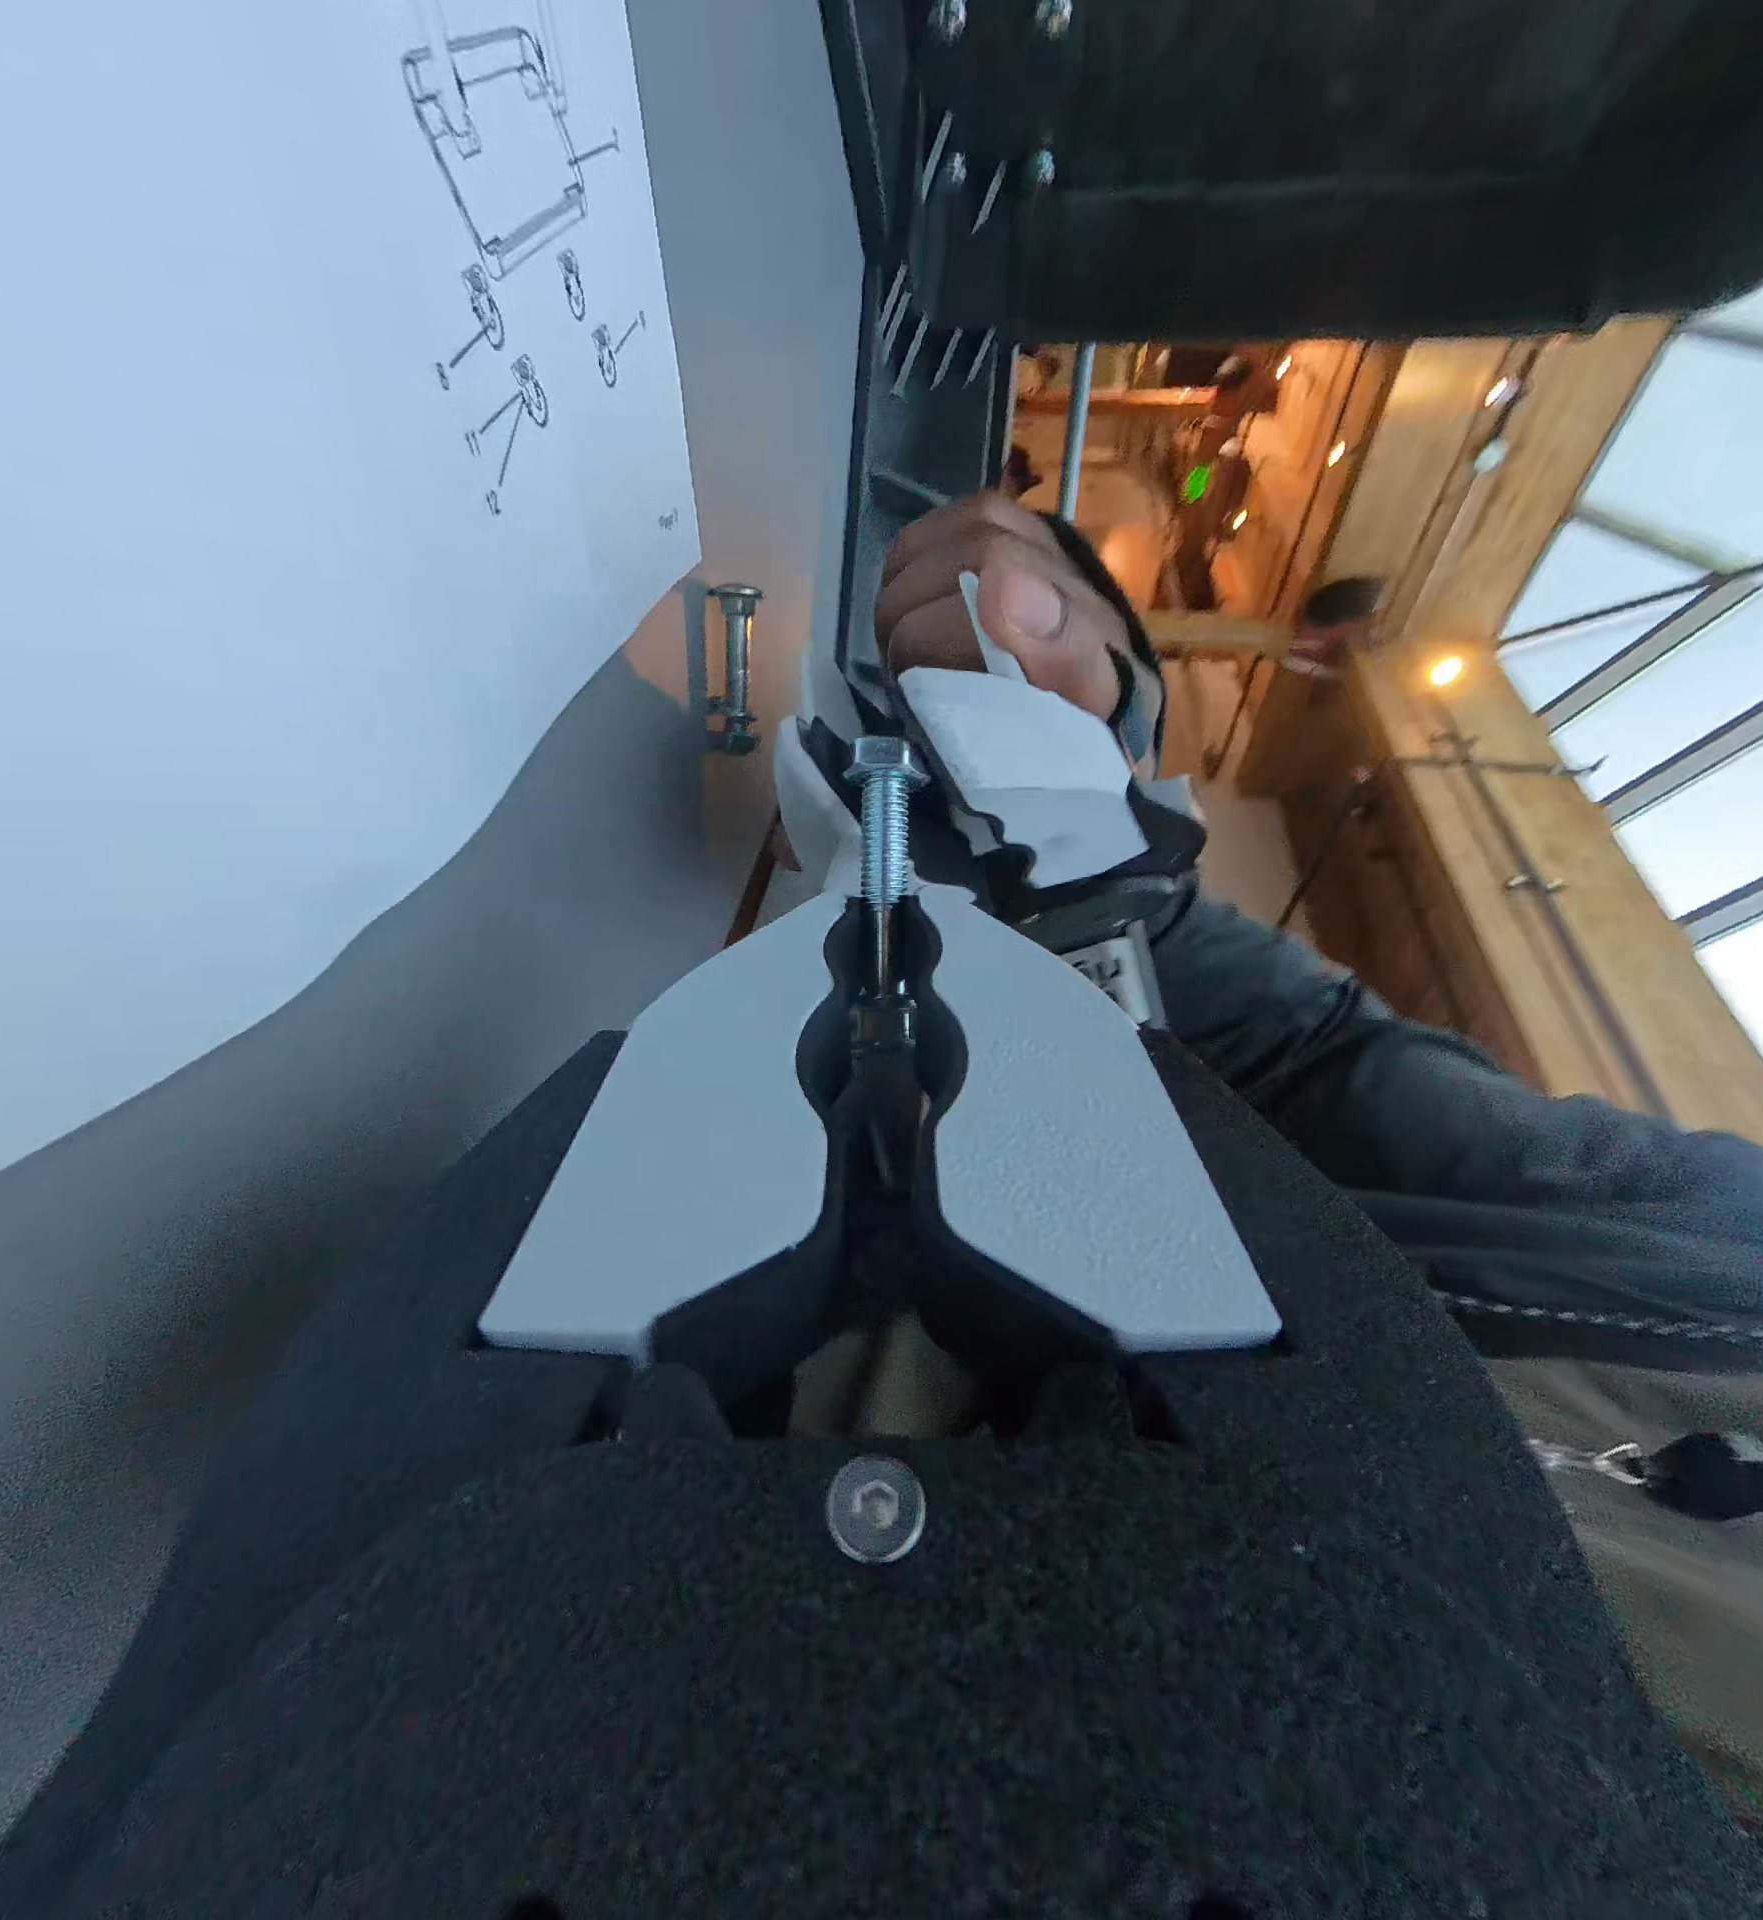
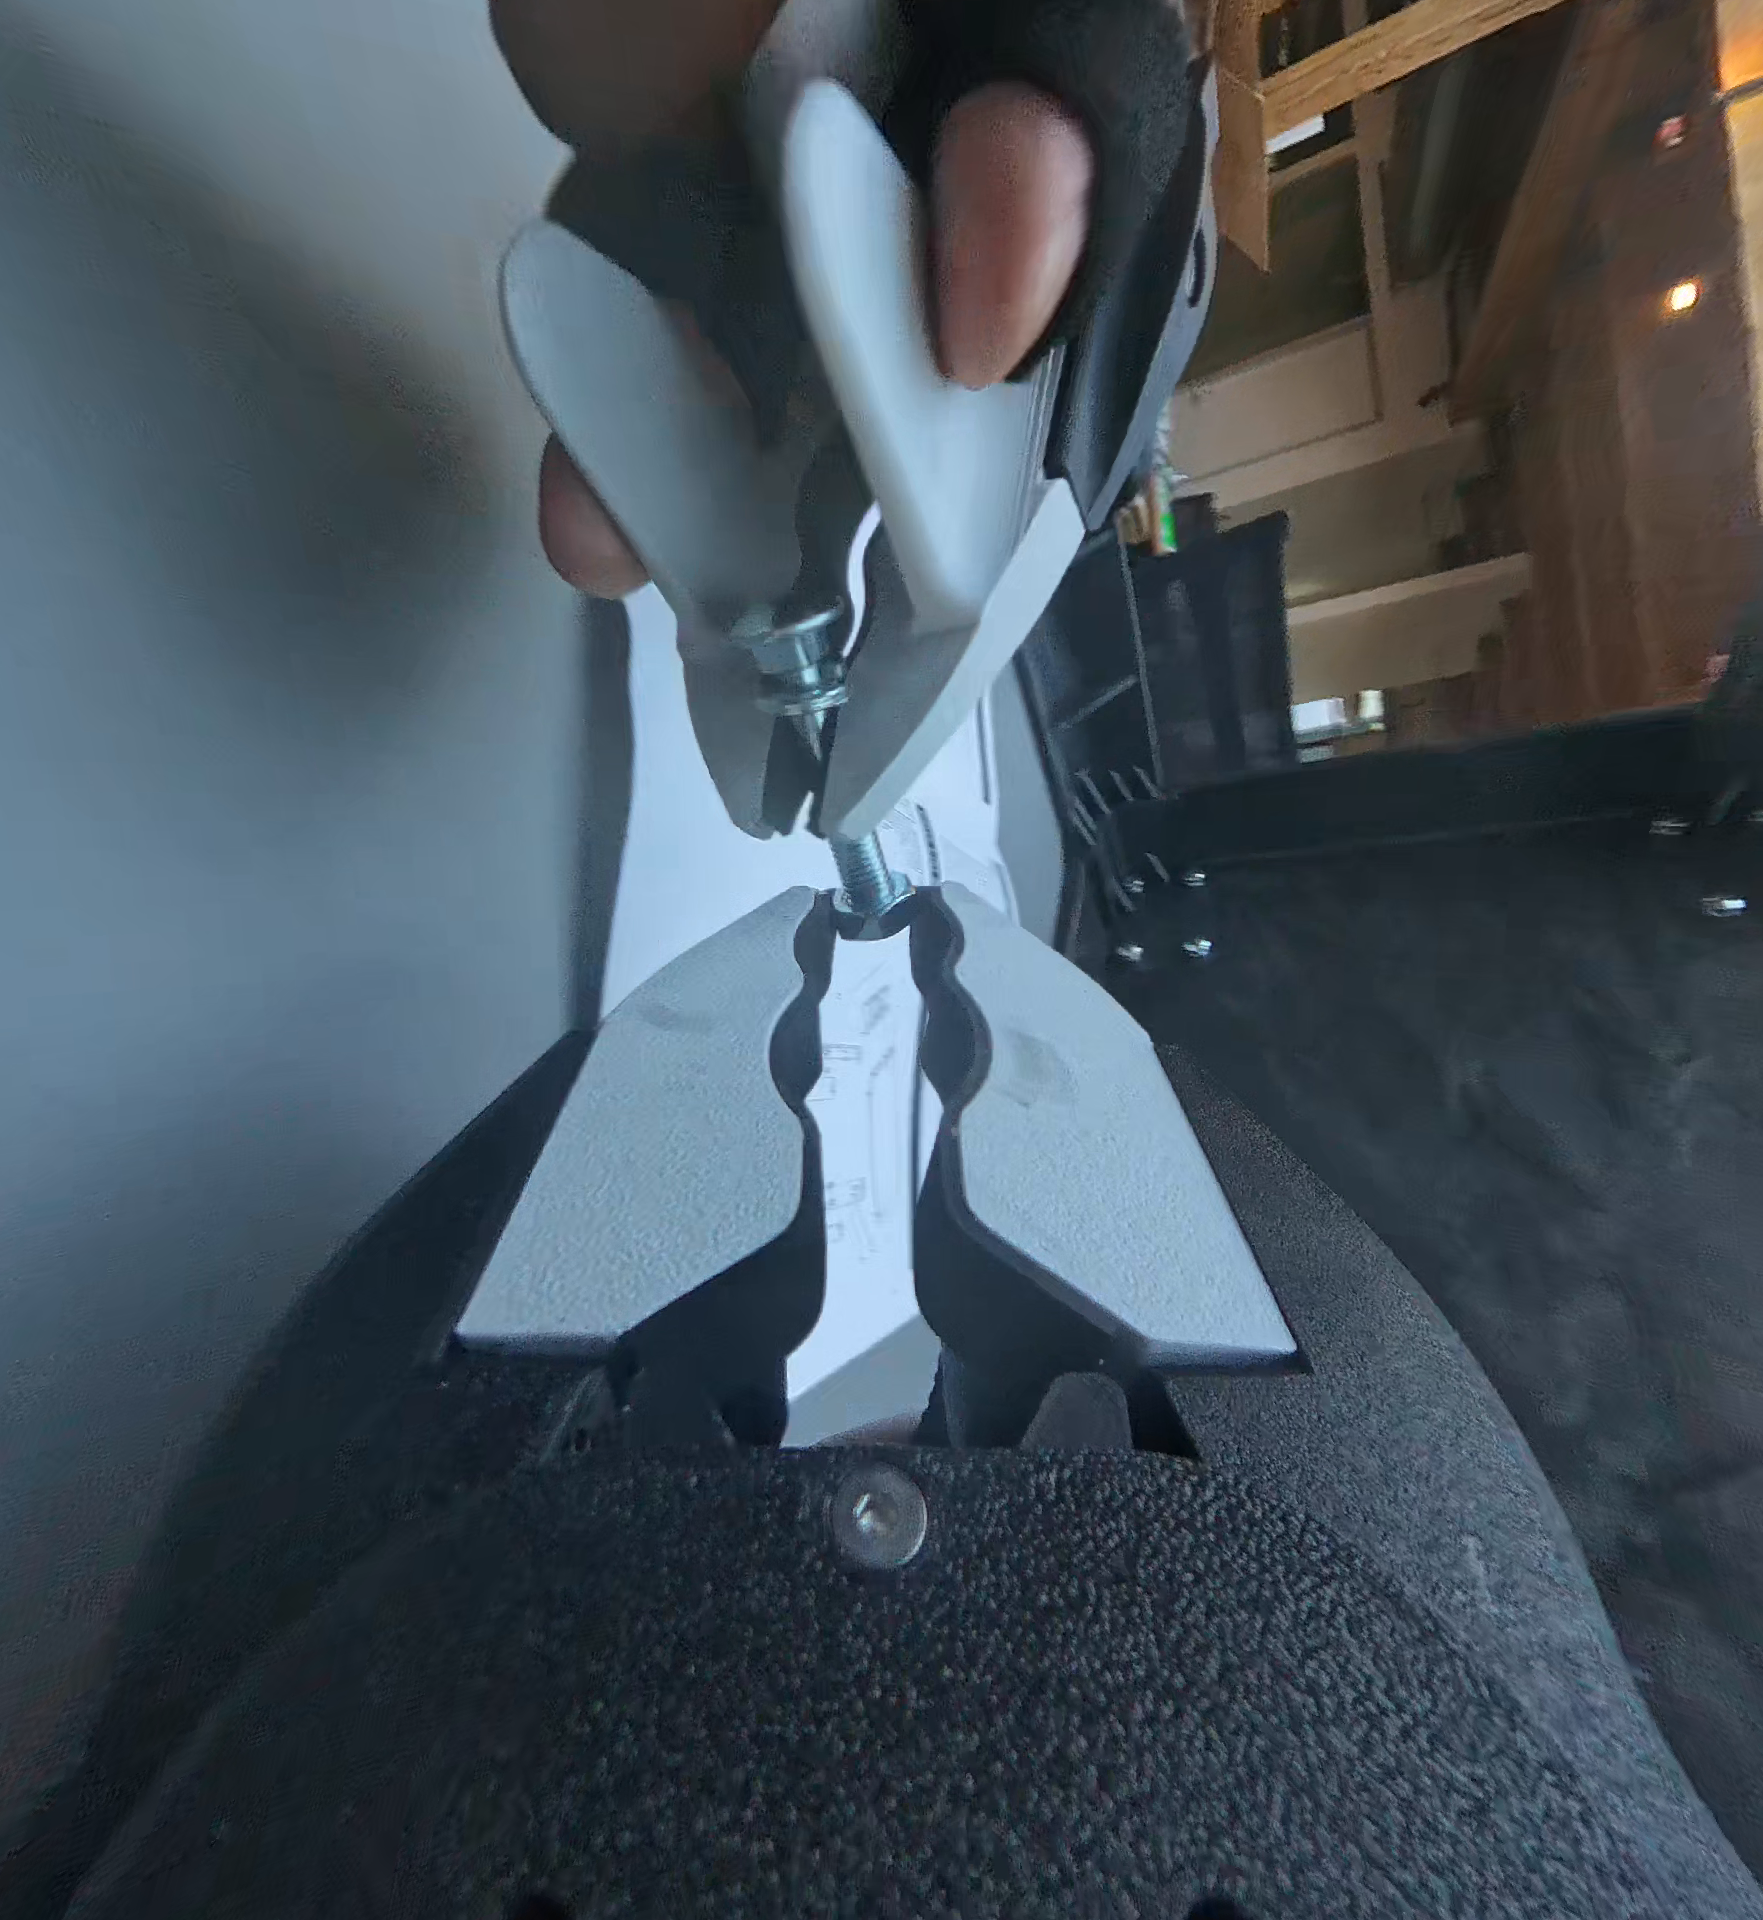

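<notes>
Pinching a bolt (image 1: 882,831) by its threaded shank, the left gripper (image 1: 882,906) has its jaws pressed tight. The right gripper (image 2: 861,912) meets it tip to tip, nipping the bolt's hex head. Both hang beside a printed sheet (image 1: 285,312) and a black panel (image 1: 1272,156). The dark hardware deeper between the left jaws is too blurred to tell.

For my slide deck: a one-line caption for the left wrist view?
Left tongs shut on a hex-head bolt, right tongs just beyond, an assembly diagram sheet behind.
</notes>
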